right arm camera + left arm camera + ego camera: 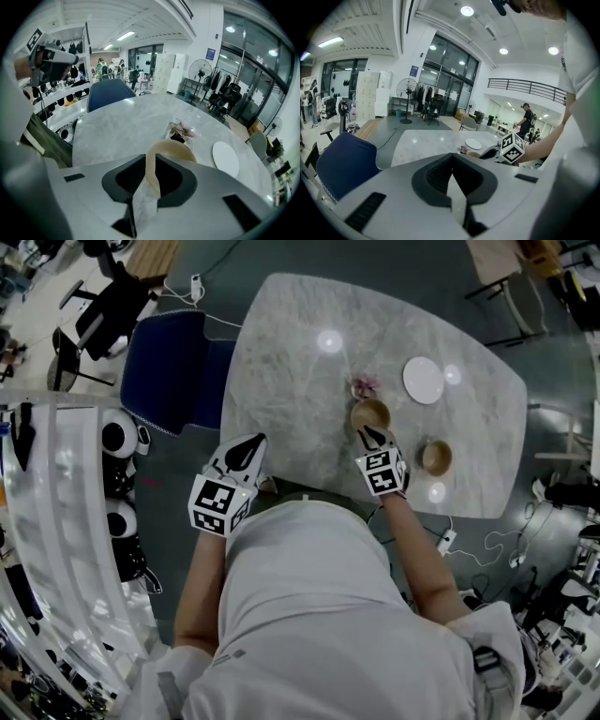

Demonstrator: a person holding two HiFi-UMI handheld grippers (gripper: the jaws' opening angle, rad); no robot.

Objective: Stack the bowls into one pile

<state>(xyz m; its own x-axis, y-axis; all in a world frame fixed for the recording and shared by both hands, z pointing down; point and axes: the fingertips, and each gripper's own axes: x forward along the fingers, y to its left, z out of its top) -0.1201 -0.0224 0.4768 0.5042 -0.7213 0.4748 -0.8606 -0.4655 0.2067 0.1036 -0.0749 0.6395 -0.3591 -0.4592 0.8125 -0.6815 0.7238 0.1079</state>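
A tan bowl [370, 413] sits near the middle of the marble table [291, 362]. My right gripper [372, 435] is shut on its near rim; in the right gripper view the bowl's rim [171, 149] runs down between the jaws of the right gripper [150, 180]. A second tan bowl [436, 457] stands alone on the table to the right of that hand. My left gripper [246, 452] hovers by the table's near-left edge, away from both bowls. In its own view the left gripper [453, 185] is shut with nothing in it.
A white plate [423, 379] lies beyond the bowls, also seen as a plate [225, 159] at right. A small vase of pink flowers [364, 385] stands just behind the held bowl. A blue chair [178, 371] is at the table's left side. Cables cross the floor.
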